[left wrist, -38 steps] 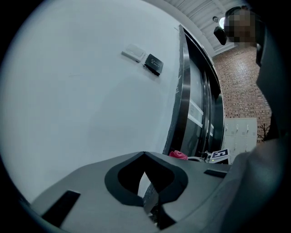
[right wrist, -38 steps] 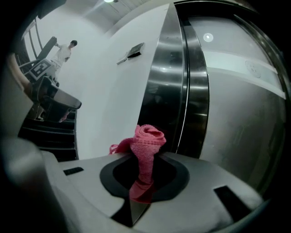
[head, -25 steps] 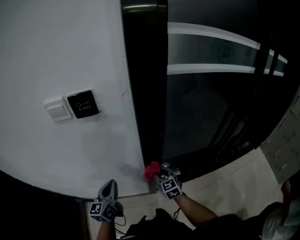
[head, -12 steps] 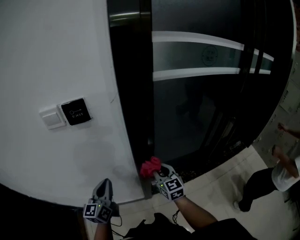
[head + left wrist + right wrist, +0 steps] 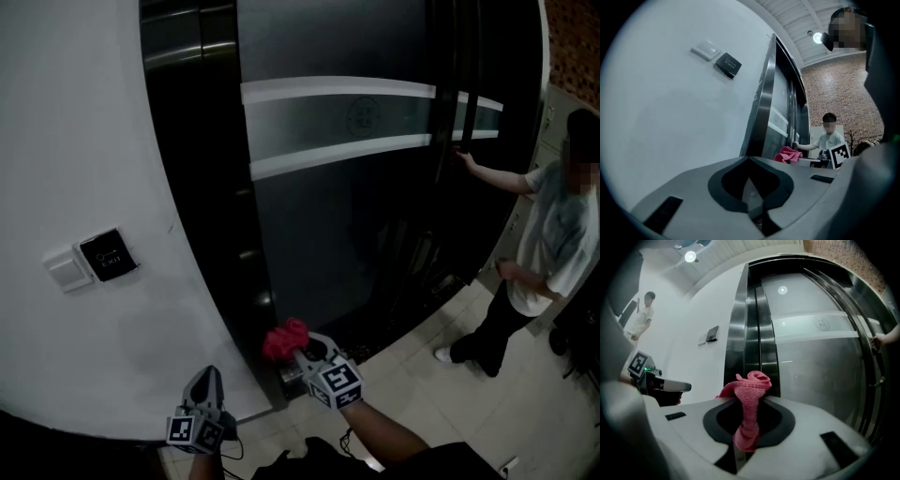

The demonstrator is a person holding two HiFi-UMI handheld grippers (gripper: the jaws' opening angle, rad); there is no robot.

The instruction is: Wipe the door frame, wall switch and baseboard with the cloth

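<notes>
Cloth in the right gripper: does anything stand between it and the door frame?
Nothing visible does. The cloth, clamped between the jaws of the right gripper, faces the door frame directly; the bystander stands far right.

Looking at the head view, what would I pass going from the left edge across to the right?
white wall switch → black exit panel → left gripper → pink cloth → standing person

Door frame (image 5: 197, 187): dark glossy metal, upright.
Wall switch (image 5: 64, 270): white plate, mounted left of the frame, well apart from the cloth (image 5: 284, 339).
Cloth: pink, bunched into a wad, pinched between the jaws of the right gripper (image 5: 300, 352), near the frame's lower end.
</notes>
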